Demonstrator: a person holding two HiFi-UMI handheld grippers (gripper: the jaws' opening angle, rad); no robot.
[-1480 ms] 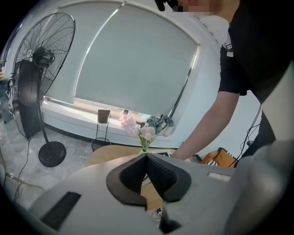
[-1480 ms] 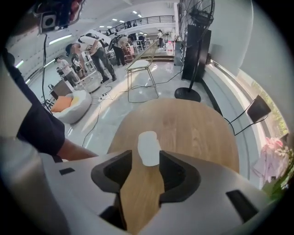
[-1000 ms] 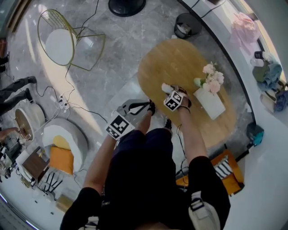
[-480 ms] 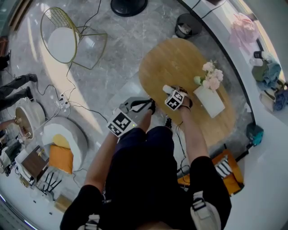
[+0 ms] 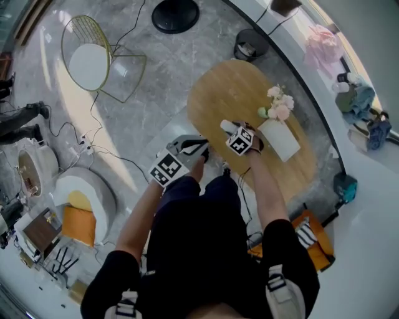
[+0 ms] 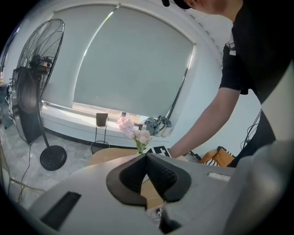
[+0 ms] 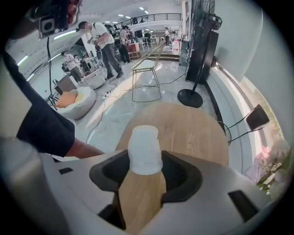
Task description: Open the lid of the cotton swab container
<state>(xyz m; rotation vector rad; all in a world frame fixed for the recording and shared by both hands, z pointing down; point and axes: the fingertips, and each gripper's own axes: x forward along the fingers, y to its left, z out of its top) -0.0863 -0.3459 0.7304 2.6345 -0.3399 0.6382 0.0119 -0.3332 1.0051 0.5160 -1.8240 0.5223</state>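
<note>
The cotton swab container [image 7: 144, 149] is a white, frosted cylinder standing upright on the round wooden table [image 5: 230, 93], with its lid on. My right gripper [image 7: 145, 170] has the container's lower part between its jaws, and both dark pads lie against its sides. From the head view the container [image 5: 227, 126] shows just beyond the right gripper [image 5: 232, 131] at the table's near left part. My left gripper [image 5: 201, 148] hovers off the table's near edge, to the left of the right one. The left gripper [image 6: 147, 159] is shut, its pads together with nothing between them.
A white box [image 5: 278, 140] with pink flowers [image 5: 277, 103] stands on the table right of the container. Around the table are a gold wire chair [image 5: 93, 56], a fan base [image 5: 176, 14], floor cables and a round white cushion seat [image 5: 81, 202].
The head view has shifted slightly. Both grippers stay in about the same places, the right one still at the container.
</note>
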